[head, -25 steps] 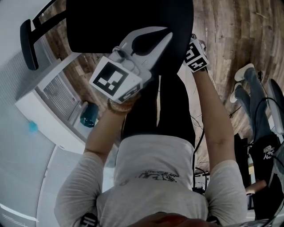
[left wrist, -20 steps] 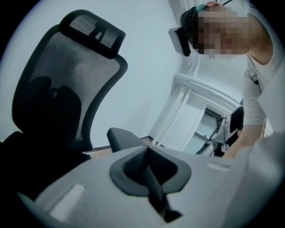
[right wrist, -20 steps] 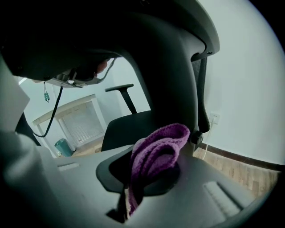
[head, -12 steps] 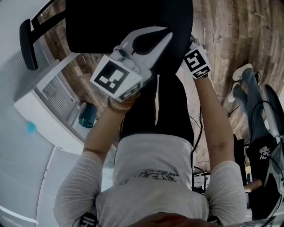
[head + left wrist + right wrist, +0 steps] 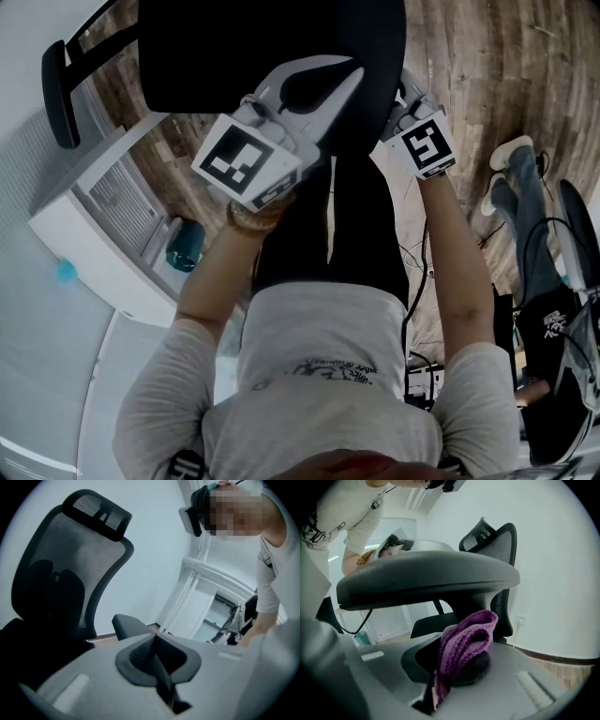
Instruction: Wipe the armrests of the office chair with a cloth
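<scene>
The black office chair (image 5: pixel 272 47) fills the top of the head view, with its left armrest (image 5: pixel 58 94) sticking out at the far left. My right gripper (image 5: pixel 454 663) is shut on a folded purple knitted cloth (image 5: pixel 464 639). The cloth sits just beneath the underside of the right armrest pad (image 5: pixel 426 581); I cannot tell whether they touch. In the head view the right gripper (image 5: pixel 405 103) is at the seat's right edge. My left gripper (image 5: pixel 157 656) is shut and empty, hovering over the seat (image 5: pixel 319 89) and pointing toward the mesh backrest (image 5: pixel 70 569) and far armrest (image 5: pixel 133 626).
A white cabinet (image 5: pixel 103 234) with a teal cup (image 5: pixel 185 246) beside it stands at the left on the wood floor (image 5: pixel 487 66). Another person's legs and shoes (image 5: pixel 516 178) and some cables are at the right. A wall socket (image 5: pixel 520 619) is behind the chair.
My right gripper has shifted slightly right and back toward me along the chair's right side. The left gripper has stayed almost still.
</scene>
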A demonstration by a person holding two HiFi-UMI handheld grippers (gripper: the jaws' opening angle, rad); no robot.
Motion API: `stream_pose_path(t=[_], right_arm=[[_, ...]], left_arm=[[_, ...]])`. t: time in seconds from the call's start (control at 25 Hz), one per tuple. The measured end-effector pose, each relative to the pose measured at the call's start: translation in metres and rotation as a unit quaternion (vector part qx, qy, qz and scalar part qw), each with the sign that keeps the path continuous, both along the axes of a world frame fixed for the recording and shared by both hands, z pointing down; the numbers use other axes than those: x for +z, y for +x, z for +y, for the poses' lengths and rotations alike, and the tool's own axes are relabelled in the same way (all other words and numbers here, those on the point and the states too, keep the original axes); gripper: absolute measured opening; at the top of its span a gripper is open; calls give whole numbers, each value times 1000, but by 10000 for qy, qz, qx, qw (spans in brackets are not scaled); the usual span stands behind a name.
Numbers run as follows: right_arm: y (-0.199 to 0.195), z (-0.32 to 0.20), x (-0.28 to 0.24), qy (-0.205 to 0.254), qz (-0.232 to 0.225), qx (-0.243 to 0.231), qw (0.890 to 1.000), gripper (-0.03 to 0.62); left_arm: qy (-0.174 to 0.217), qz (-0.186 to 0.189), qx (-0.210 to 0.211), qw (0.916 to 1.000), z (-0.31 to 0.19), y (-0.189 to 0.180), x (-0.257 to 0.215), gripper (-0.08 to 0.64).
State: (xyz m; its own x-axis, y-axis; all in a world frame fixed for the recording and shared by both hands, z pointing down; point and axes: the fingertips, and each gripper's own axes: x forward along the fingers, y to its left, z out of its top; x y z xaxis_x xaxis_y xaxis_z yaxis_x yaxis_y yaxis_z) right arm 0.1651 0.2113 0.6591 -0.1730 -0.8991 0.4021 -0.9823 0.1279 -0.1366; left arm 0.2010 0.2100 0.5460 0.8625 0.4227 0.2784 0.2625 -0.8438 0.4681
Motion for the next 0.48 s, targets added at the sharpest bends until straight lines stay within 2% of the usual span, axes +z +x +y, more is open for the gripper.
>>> stream_pose_path(t=[0.48], right_arm=[[10, 12, -34, 273, 329, -44, 9991, 26]], left_arm=[[11, -80, 14, 10000, 3, 6, -5, 0]])
